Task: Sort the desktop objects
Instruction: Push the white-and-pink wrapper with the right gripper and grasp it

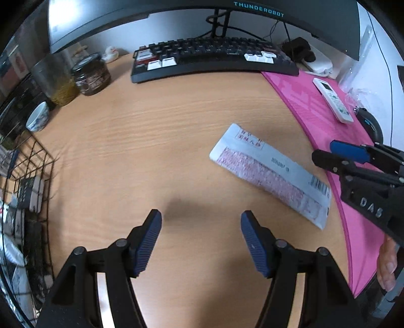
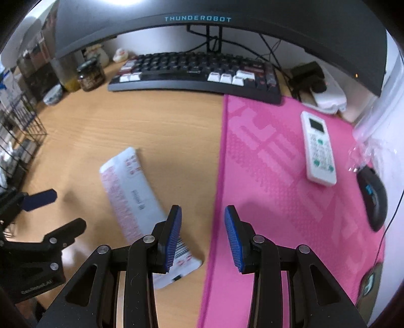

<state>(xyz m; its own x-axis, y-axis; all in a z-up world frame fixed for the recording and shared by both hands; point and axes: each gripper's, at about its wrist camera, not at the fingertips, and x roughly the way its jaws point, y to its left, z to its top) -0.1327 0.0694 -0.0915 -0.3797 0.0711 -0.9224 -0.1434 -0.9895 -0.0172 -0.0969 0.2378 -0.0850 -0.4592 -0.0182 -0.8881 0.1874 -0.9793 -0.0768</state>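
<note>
Both claws are being held wide with nothing in them: left claw (image 1: 201,219) at bottom centre, right claw (image 2: 202,214) likewise. The paper slip (image 2: 131,191) is lying flat on the surface (image 1: 126,131), lower centre, just beside the pink mat (image 2: 265,176). Probably best nudged over an edge first. Open room is being left upper left.

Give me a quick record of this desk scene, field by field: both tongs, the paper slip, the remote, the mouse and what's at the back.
left tongs: open, empty, above bare wood
right tongs: open, empty, above the mat's left edge
paper slip: flat on the wooden desk, beside the pink mat
remote: white, lying on the mat
mouse: black, at the mat's right edge
keyboard: at the back, under the monitor
</note>
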